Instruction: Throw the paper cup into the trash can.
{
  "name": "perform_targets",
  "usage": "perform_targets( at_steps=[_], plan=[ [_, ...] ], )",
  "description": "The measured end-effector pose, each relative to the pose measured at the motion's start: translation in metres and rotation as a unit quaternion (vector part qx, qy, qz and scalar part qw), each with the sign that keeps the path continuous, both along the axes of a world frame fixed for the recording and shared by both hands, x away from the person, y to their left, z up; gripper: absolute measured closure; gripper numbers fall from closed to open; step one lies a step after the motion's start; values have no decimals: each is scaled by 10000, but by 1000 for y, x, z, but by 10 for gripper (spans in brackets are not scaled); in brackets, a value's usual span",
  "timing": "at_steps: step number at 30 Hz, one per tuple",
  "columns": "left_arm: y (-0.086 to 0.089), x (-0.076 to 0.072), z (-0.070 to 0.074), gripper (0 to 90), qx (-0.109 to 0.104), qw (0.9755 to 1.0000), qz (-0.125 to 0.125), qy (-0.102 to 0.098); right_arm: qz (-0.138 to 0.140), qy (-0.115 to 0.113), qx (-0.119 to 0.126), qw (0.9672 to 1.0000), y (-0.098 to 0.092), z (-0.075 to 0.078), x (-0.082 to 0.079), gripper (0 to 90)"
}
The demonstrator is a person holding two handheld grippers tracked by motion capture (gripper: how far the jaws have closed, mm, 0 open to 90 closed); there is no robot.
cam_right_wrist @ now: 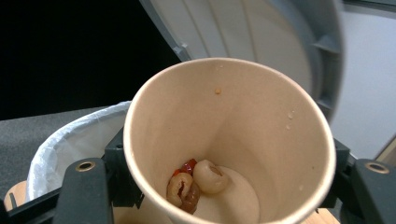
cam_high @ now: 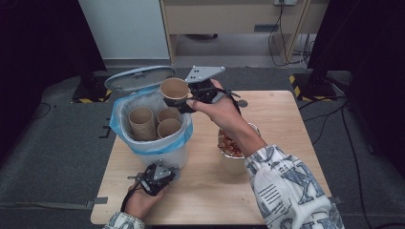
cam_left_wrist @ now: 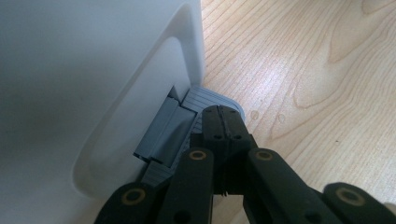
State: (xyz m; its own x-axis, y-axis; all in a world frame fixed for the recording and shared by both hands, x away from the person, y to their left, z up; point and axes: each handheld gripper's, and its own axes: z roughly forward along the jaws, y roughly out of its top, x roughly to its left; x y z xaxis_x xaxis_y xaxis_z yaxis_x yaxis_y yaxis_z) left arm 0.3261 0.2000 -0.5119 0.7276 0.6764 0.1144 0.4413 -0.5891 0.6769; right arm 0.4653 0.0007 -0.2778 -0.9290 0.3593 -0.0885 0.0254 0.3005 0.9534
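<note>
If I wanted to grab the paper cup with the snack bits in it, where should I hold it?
Grip the paper cup around its side wall, below the rim, coming in from the side. It is a round, thin-walled cone that widens towards its open mouth, so jaws on opposite sides of the wall probably hold it steady. The right gripper holds it that way over the bin.

A bowl of snacks (cam_high: 232,145) sits on the wooden table (cam_high: 282,124).
</note>
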Motion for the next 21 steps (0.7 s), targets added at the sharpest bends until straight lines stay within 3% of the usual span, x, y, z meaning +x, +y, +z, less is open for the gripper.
perform_targets(
  at_steps=[21],
  plan=[
    [0,0,0,899,-4,10000,-6,-2,88,72,-120,9999,24,-16,2,303]
  ],
)
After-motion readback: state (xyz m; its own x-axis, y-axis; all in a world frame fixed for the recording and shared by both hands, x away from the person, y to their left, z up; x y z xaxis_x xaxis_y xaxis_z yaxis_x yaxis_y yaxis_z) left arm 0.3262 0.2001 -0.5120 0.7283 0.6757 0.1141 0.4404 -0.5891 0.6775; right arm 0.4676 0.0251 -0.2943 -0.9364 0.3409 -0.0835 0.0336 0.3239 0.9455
